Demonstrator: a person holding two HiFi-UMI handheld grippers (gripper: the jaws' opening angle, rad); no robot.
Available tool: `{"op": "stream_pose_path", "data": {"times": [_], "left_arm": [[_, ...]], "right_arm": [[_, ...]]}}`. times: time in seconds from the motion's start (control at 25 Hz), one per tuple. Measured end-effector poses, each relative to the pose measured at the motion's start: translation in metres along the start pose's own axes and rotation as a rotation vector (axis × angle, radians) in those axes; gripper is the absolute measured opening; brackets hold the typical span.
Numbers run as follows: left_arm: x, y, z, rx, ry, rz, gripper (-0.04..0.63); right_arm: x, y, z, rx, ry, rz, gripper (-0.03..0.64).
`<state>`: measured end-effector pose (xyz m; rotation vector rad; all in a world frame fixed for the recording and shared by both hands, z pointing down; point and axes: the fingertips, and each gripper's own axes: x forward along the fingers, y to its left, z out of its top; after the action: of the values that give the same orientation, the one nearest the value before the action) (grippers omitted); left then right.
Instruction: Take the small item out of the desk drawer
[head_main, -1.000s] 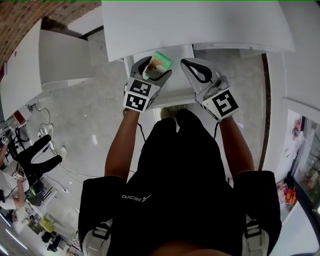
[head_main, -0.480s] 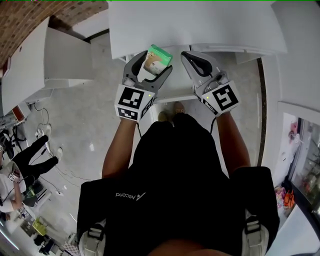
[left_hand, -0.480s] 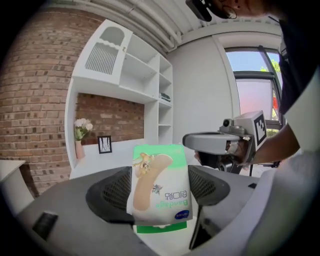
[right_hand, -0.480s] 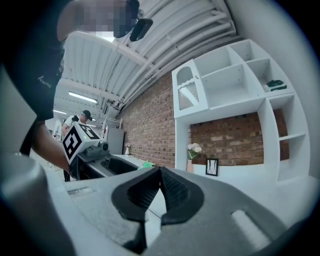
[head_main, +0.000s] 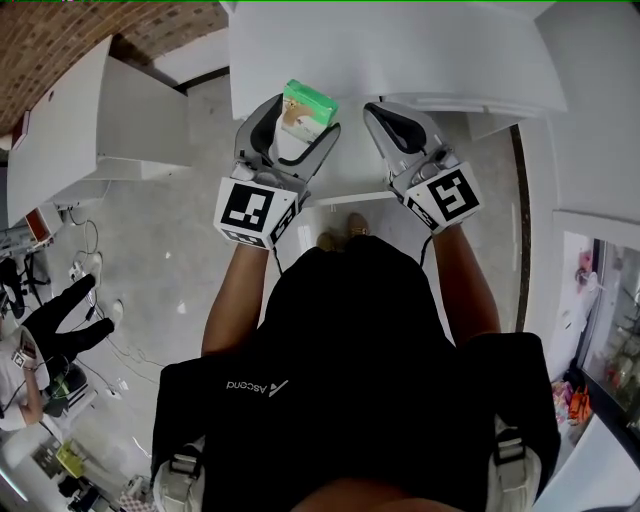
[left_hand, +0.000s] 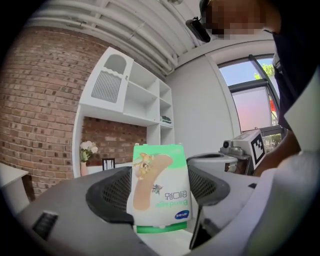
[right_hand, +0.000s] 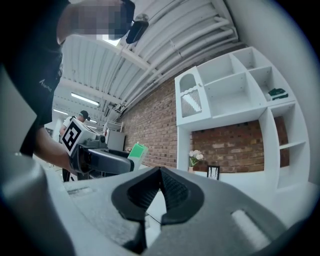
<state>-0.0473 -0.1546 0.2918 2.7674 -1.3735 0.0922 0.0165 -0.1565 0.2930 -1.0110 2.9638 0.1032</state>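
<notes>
While I stood facing the white desk (head_main: 400, 50), my left claw (head_main: 298, 125) was clenched on the small green-and-white plaster box (head_main: 308, 104). Its pads pressed the box's two sides and the box stood upright between them, at about eleven o'clock in the head view, across the desk's near edge. The left claw's marker cube (head_main: 247, 210) sat toward seven o'clock from the box. Further right, at about one o'clock, my right claw (head_main: 392, 122) was closed on nothing, jaws meeting tip to tip, near the left claw but apart from it.
</notes>
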Motion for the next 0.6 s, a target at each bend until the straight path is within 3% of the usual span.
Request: {"op": "stream_pose_path", "data": {"times": [0.2, 0.6], "left_arm": [[-0.015, -0.013, 0.019, 0.017, -0.066, 0.0, 0.344], [-0.02, -0.018, 0.03, 0.017, -0.096, -0.022, 0.344]], "right_arm": [[-0.011, 0.01, 0.01, -0.005, -0.016, -0.006, 0.002], [-0.013, 0.02, 0.016, -0.023, -0.009, -0.015, 0.002]]}}
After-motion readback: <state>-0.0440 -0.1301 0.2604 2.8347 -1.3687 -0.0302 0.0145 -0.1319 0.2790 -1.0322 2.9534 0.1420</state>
